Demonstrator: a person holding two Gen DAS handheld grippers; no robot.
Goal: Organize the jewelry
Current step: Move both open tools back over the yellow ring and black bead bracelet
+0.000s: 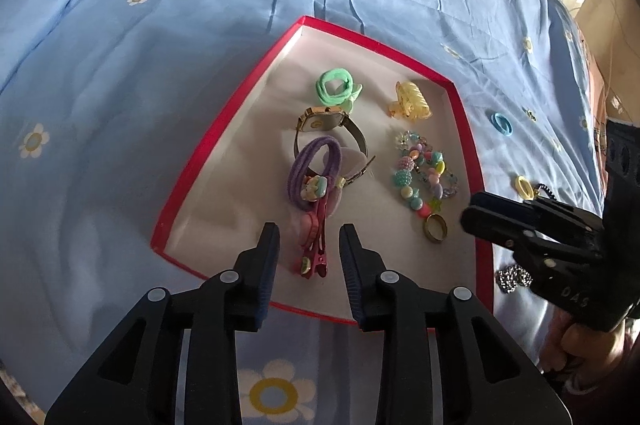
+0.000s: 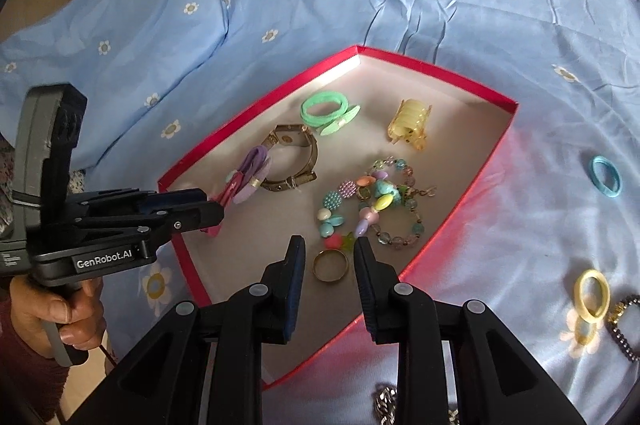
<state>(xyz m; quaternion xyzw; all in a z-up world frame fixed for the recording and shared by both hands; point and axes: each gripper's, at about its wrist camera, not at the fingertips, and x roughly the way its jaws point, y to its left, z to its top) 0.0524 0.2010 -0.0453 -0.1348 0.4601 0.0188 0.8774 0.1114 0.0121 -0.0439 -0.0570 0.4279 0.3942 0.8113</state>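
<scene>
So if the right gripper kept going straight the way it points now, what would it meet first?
Most likely the gold ring lying in the red box: it sits just ahead between the open fingers of the right gripper. Depth is unclear, but the bead bracelets lie further on.

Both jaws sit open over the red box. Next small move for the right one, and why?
Probably lift the right gripper clear of the red box and swing it toward the yellow hair tie on the sheet. Its jaws stand apart with the gold ring lying free between them, and the blue hair tie also remains outside.
</scene>
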